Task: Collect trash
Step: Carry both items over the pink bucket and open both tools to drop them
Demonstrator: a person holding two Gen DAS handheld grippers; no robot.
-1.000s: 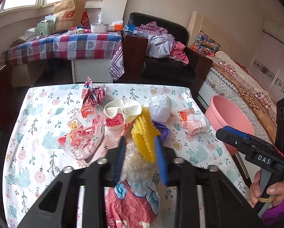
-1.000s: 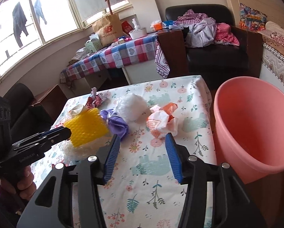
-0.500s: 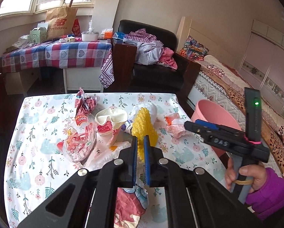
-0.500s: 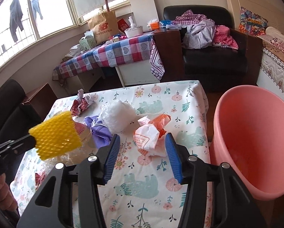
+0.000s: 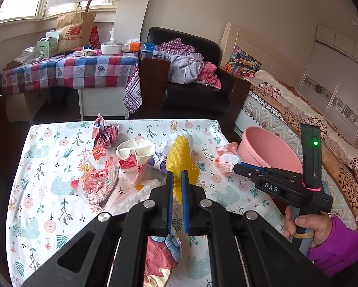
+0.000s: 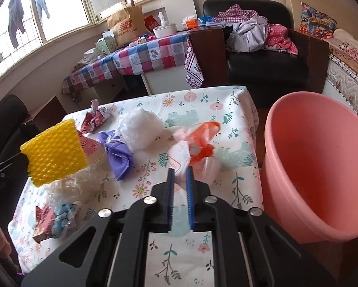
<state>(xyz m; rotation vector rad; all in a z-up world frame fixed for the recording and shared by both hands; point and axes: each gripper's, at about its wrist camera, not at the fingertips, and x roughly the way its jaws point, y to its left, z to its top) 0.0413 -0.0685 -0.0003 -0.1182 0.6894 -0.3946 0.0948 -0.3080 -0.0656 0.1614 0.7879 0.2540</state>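
Note:
My left gripper [image 5: 176, 175] is shut on a yellow foam net [image 5: 181, 160] and holds it above the floral table; it also shows at the left of the right wrist view [image 6: 55, 153]. My right gripper [image 6: 180, 173] has closed on the white-and-orange plastic bag [image 6: 195, 153] lying near the table's right edge. The same bag shows in the left wrist view [image 5: 226, 159] at the right gripper's tips. The pink bucket [image 6: 317, 167] stands on the floor to the right of the table.
Other trash lies on the table [image 6: 226, 100]: a white plastic ball [image 6: 140, 129], a purple wrapper [image 6: 118, 153], a red crumpled wrapper [image 6: 95, 118], snack bags [image 5: 97, 179], a paper cup [image 5: 135, 153], bubble wrap [image 6: 66, 186]. A black armchair [image 6: 269, 69] stands behind.
My left gripper closed on the yellow foam net and lifted it. My right gripper moved forward to the white-and-orange bag and closed its jaws on it.

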